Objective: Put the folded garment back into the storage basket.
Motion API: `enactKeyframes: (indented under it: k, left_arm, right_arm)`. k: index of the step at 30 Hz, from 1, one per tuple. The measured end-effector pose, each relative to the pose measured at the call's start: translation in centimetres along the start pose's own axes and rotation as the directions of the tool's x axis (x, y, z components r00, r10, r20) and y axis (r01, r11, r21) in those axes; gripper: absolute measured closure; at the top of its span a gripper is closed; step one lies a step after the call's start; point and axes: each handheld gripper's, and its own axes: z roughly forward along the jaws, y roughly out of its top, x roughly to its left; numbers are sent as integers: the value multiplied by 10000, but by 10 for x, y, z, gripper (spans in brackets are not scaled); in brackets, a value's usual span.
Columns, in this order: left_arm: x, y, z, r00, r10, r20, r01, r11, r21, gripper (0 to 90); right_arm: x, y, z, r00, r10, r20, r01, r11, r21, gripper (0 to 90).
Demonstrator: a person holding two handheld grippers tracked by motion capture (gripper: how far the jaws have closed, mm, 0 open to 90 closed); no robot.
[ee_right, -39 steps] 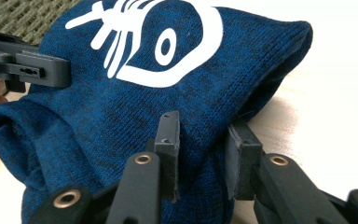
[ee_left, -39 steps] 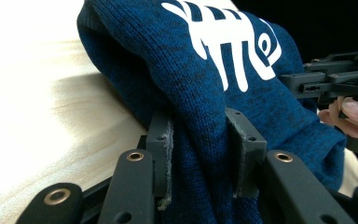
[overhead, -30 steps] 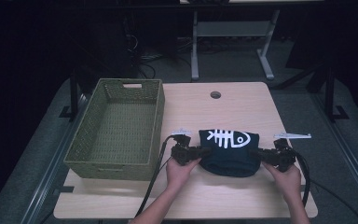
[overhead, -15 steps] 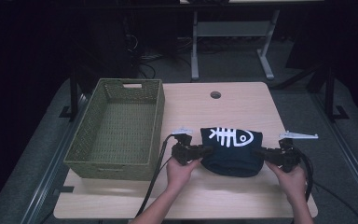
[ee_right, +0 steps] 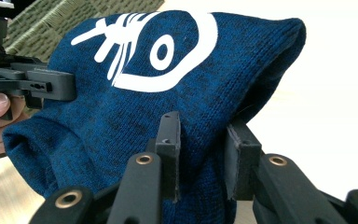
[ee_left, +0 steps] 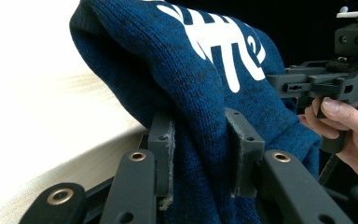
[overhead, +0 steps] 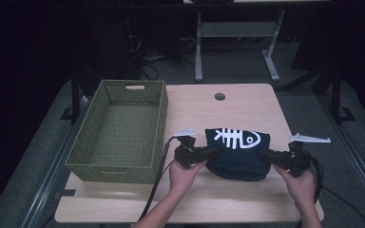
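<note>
we hold the folded dark-blue knit garment with a white fish-bone print (overhead: 237, 153) near table centre | left gripper (overhead: 211, 153) clamped on its left end, right gripper (overhead: 264, 155) on its right | long axis left-right | olive woven basket (overhead: 119, 130) lies left, nearer our left hand

A dim room around a lit wooden bench

The pale wood bench (overhead: 247, 107) had a round hole (overhead: 219, 96) near its far edge and stood on grey carpet floor (overhead: 309, 102). Behind it, a white metal table frame (overhead: 237, 35) and tangled cables (overhead: 147, 57) sat in the darkness.
</note>
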Motion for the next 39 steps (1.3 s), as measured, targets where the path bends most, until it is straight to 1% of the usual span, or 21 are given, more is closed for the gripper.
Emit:
enactKeyframes:
  k: [1, 2, 3, 7, 11, 16, 19, 22, 23, 26, 29, 32, 34, 39]
  left_arm:
    - [-2, 1, -2, 10000, 11, 5, -11, 10000, -10, 673]
    - [-2, 2, -3, 10000, 32, 17, -32, 10000, -36, 673]
    - [-4, 3, -6, 10000, 25, 88, -25, 10000, -96, 673]
    - [-7, 4, -9, 9999, 29, 162, -26, 9999, -169, 673]
    - [-8, 7, -10, 9997, 63, 219, -57, 9996, -292, 673]
    - [-11, 9, -13, 9995, -55, 303, 67, 9992, -398, 672]
    - [-13, 14, -17, 9996, 22, 282, -9, 9990, -446, 672]
    - [-14, 17, -23, 9995, -15, 313, 31, 9987, -509, 672]
    - [-14, 20, -26, 9997, 66, 232, -55, 9987, -500, 673]
    - [-15, 21, -29, 9998, 49, 211, -37, 9984, -567, 672]
    - [-15, 24, -35, 9998, 56, 201, -43, 9979, -647, 672]
    - [-16, 25, -37, 9998, 37, 215, -23, 9979, -653, 672]
    - [-16, 27, -39, 9997, 19, 234, -1, 9972, -749, 673]
    - [-18, 34, -47, 9996, 132, 240, -112, 9965, -823, 673]
  right_arm:
    - [3, 1, -2, 10000, -1, -30, 1, 10000, -19, 705]
    - [3, 1, -2, 10000, -1, -30, 1, 10000, -19, 705]
    - [6, 2, -3, 9999, -84, -55, 84, 10000, -27, 705]
    - [10, 7, -7, 9997, -254, -25, 253, 9997, -32, 705]
    - [12, 10, -9, 9995, -308, -2, 308, 9995, -5, 705]
    - [13, 14, -14, 9995, -325, -53, 324, 9993, -169, 705]
    - [15, 17, -14, 9994, -329, -92, 327, 9992, -233, 705]
    - [17, 20, -14, 9991, -364, -206, 358, 9989, -295, 705]
    - [19, 21, -14, 9989, -380, -268, 371, 9988, -314, 706]
    - [21, 24, -13, 9989, -366, -293, 357, 9989, -306, 706]
    - [27, 29, -12, 9983, -460, -352, 447, 9984, -347, 706]
    - [29, 31, -13, 9981, -511, -337, 500, 9982, -325, 706]
    - [32, 33, -13, 9978, -554, -363, 541, 9979, -345, 707]
    - [37, 39, -14, 9974, -585, -429, 567, 9976, -407, 708]
